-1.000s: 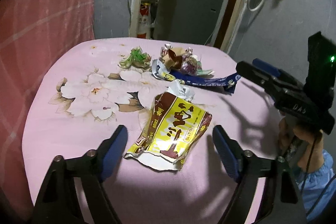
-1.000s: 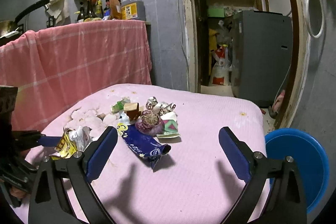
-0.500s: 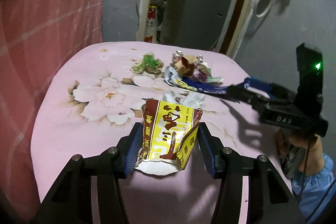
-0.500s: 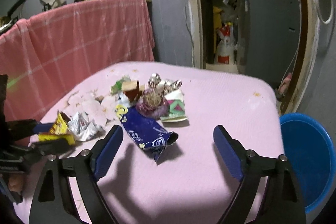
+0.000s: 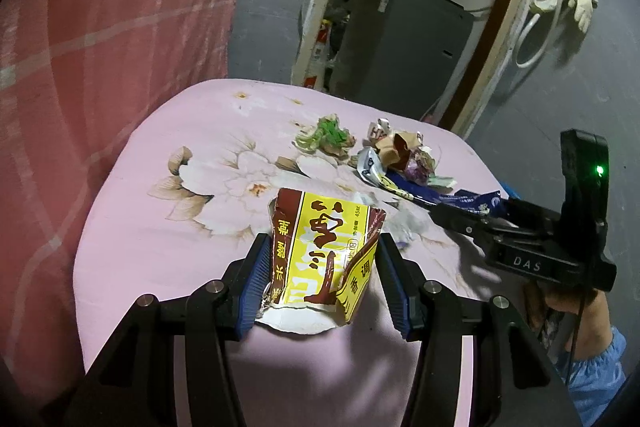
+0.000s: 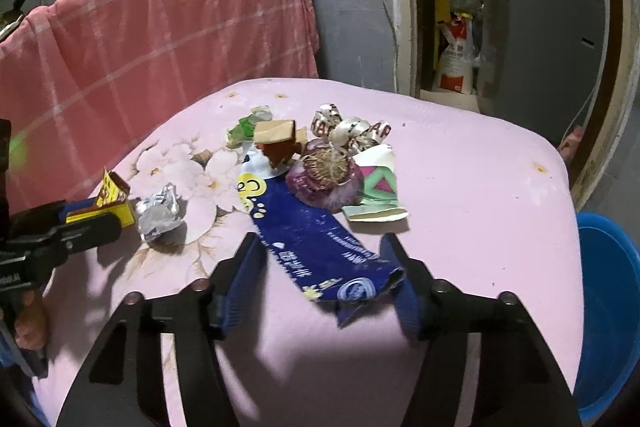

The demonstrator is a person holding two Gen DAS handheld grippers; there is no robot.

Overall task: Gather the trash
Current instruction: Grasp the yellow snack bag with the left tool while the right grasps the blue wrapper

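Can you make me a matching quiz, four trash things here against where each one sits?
Things:
1. yellow packet
2. blue wrapper
3. foil ball
4. blue bin

Places:
A. off the table's right edge
B. between the right gripper's jaws
C. clamped in the left gripper
D. loose on the flower print

Pairs: 1-C, 2-B, 3-D, 4-A

Ahead of my right gripper [image 6: 324,279], the heap of scraps [image 6: 328,155] blocks the frame's centre; bare pink tablecloth [image 6: 472,187] lies open to its right. At lower left my left gripper [image 6: 86,223] crowds the crumpled foil [image 6: 158,213].
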